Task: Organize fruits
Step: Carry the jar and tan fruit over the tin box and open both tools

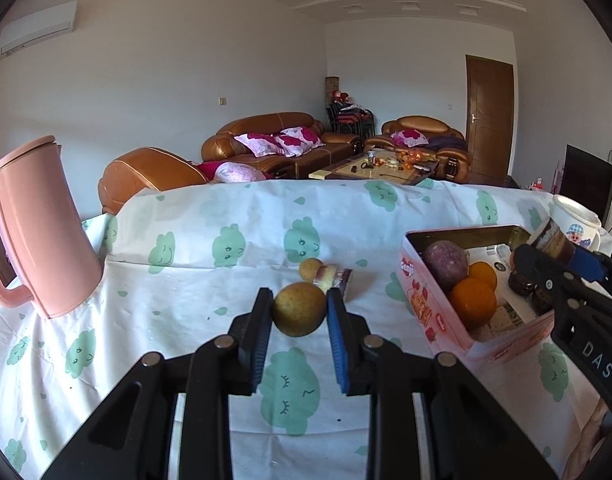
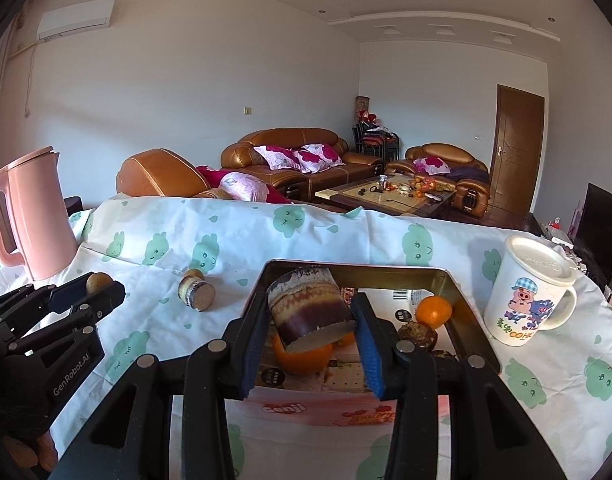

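Fingers (image 1: 265, 312) of the left gripper (image 1: 299, 312) were clamped on a small round yellow-brown fruit (image 1: 299, 310), held just above the counter (image 1: 185, 280) and well to the left of the pink tin box (image 1: 422, 296); those of the right gripper (image 2: 312, 316) pinched a banded purple-and-tan cylinder chunk (image 2: 306, 304), tilted, directly over the tin box's open top, where two oranges (image 2: 434, 312), a dark purple fruit (image 1: 446, 268) and some dark lumps already lay.

The chunk looked the likelier trouble: it sat askew between the pads, gripped on its curved side, so it could have swivelled or slid out early and knocked an orange; dropped from that height it might also have bounced off the box's metal rim. The round fruit offered only two small contact spots, and a sideways swing toward the box could have rolled it free onto the cloth. With both grippers heading for the same box, a collision over its opening seemed possible; the white cartoon mug (image 2: 534, 292), standing just right of the box, could have been clipped by the right gripper.

Left of the box on the counter lay a second small round fruit (image 1: 310, 268) touching a short striped piece (image 1: 336, 278); a white cloth with green cloud prints, creased, covered the counter; a pink kettle (image 1: 37, 228) stood far left of the box. Beyond lay a living room with brown leather sofas (image 1: 273, 140), a cluttered coffee table (image 1: 378, 168) and a wooden door (image 1: 490, 116).
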Action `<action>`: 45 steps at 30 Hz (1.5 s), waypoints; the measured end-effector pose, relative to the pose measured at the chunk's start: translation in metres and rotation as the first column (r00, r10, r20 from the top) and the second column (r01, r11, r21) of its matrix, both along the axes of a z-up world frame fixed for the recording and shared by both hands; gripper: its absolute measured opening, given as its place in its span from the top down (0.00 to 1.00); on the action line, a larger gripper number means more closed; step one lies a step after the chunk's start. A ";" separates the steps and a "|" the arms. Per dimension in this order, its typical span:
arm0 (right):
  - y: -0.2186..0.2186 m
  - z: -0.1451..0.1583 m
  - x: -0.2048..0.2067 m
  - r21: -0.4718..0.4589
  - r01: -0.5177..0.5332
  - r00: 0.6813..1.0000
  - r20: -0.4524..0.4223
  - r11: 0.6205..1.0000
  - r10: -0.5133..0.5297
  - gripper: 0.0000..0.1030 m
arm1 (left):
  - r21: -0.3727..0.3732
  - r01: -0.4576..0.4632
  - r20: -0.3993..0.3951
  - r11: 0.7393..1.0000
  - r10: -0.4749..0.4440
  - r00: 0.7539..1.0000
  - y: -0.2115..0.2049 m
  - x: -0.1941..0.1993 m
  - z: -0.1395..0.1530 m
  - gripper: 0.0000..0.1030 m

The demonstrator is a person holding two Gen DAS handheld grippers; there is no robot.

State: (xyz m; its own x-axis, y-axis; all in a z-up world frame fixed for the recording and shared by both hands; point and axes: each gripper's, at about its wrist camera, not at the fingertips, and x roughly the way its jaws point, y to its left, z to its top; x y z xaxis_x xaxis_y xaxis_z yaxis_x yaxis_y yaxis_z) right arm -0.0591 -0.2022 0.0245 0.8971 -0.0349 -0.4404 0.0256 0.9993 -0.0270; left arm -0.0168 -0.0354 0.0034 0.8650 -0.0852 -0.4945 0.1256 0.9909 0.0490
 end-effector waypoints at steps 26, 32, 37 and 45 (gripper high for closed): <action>-0.129 0.010 0.011 0.046 0.265 0.963 0.031 0.963 -0.267 0.57 | -0.054 0.280 -0.019 0.959 -0.281 0.960 -0.132 0.015 0.010 0.72; -0.135 0.001 0.042 0.082 0.216 0.976 -0.027 0.973 -0.215 0.57 | -0.040 0.290 -0.081 0.956 -0.292 0.953 -0.164 0.029 -0.003 0.72; -0.129 -0.014 0.068 0.092 0.155 0.984 -0.106 0.984 -0.145 0.57 | -0.045 0.285 -0.133 0.958 -0.288 0.948 -0.170 0.041 -0.010 0.72; -0.116 -0.024 0.080 0.073 0.058 0.985 -0.166 0.996 -0.046 0.57 | -0.051 0.275 -0.192 0.960 -0.280 0.941 -0.172 0.049 -0.017 0.72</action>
State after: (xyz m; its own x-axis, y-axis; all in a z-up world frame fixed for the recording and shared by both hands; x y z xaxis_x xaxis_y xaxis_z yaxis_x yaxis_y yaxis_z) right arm 0.0213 -0.3180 0.0005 0.8106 -0.0398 -0.5843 0.0792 0.9960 0.0420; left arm 0.0320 -0.2073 -0.0139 0.6922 -0.3215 -0.6462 0.4003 0.9160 -0.0270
